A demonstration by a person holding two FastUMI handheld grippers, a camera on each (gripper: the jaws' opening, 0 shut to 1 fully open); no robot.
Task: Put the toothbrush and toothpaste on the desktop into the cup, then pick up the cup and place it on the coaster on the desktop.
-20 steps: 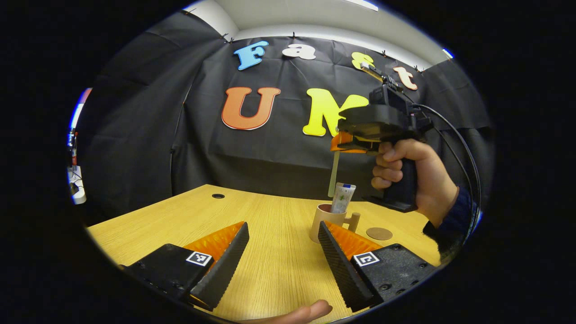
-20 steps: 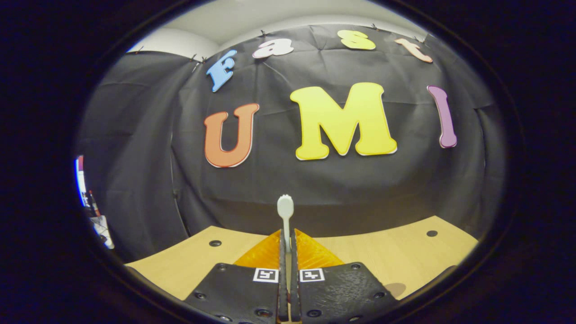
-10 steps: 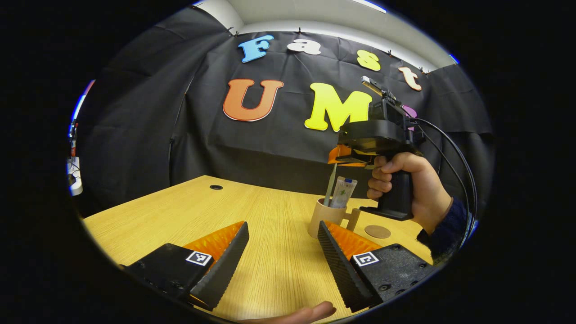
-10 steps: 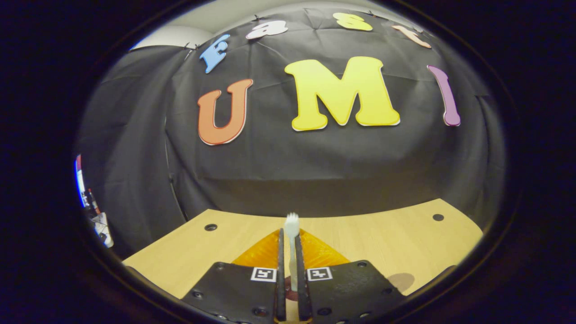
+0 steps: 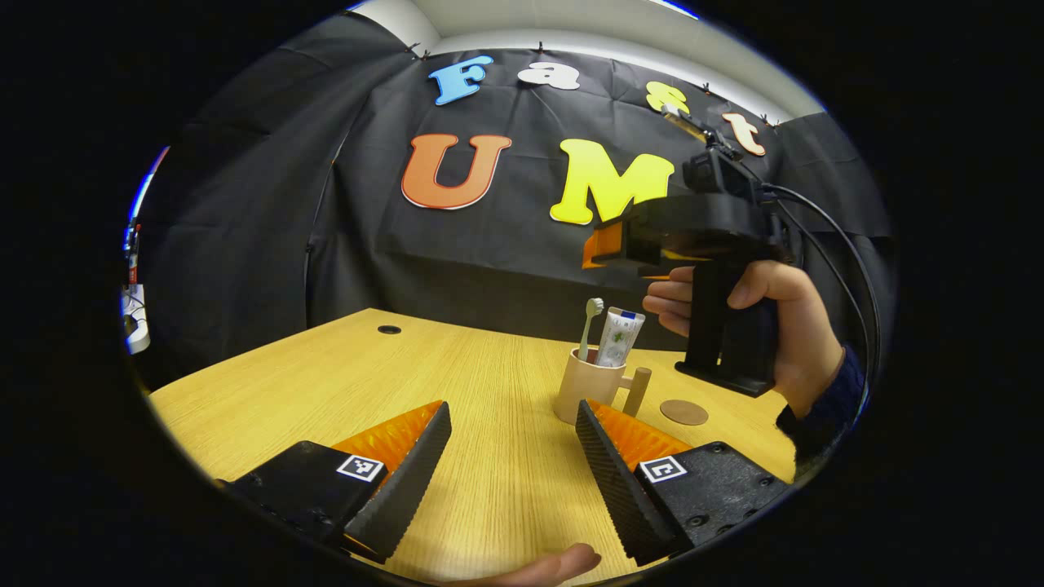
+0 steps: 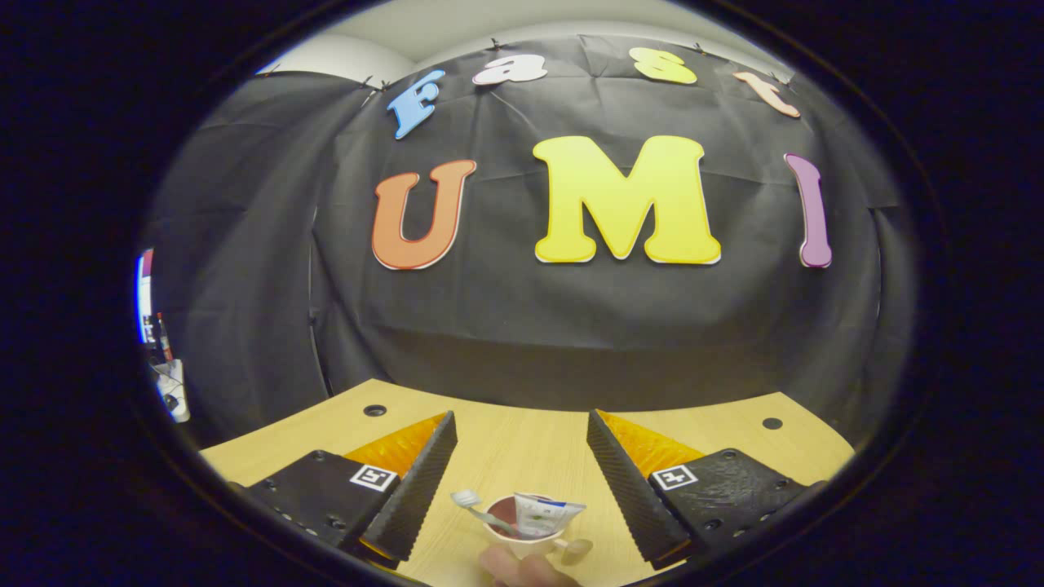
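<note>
A beige cup [image 5: 585, 392] with a wooden handle stands on the desktop, holding a white toothbrush [image 5: 589, 324] and a toothpaste tube [image 5: 618, 337]. To its right lies a round brown coaster [image 5: 683, 412]. A hand holds my right gripper [image 5: 599, 244] in the air above and right of the cup. In the right gripper view that gripper [image 6: 522, 444] stands open, with the cup [image 6: 522, 526], toothbrush [image 6: 481, 509] and toothpaste [image 6: 545, 514] below its fingers. My left gripper [image 5: 512, 432] is open, low over the desk in front of the cup.
The wooden desktop [image 5: 342, 383] has a cable hole [image 5: 389, 329] at its far left. Black cloth walls close off the back and sides. A fingertip [image 5: 546, 567] shows at the bottom edge of the left gripper view.
My right gripper opened and let the toothbrush drop into the cup, then rose above the cup. The left gripper stayed where it was.
</note>
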